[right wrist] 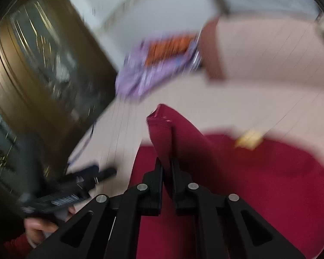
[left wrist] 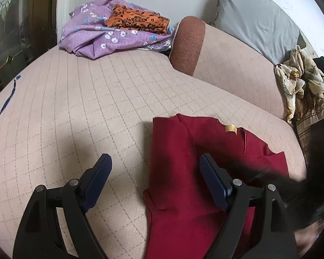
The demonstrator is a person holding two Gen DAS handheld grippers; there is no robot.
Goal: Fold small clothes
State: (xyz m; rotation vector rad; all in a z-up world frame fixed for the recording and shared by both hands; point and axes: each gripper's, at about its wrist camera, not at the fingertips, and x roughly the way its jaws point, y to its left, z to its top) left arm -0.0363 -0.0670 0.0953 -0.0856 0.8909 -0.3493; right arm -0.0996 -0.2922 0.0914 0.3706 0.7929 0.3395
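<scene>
A dark red garment (left wrist: 183, 172) lies on the quilted beige bed cover (left wrist: 86, 108), with a small yellow tag (left wrist: 230, 128) near its far edge. My left gripper (left wrist: 155, 168) is open and empty, its right finger over the garment's left part. In the blurred right wrist view, my right gripper (right wrist: 167, 166) is shut on a lifted fold of the red garment (right wrist: 162, 129), held up above the rest of the cloth. The left gripper (right wrist: 90, 174) shows at the lower left of that view.
A purple flowered cloth (left wrist: 101, 36) with a folded orange-and-black garment (left wrist: 138, 20) on top lies at the bed's far side. A brown-ended bolster (left wrist: 189, 43), a grey pillow (left wrist: 254, 19) and crumpled printed cloth (left wrist: 300, 82) lie at the right. A dark wooden door (right wrist: 43, 75) stands left.
</scene>
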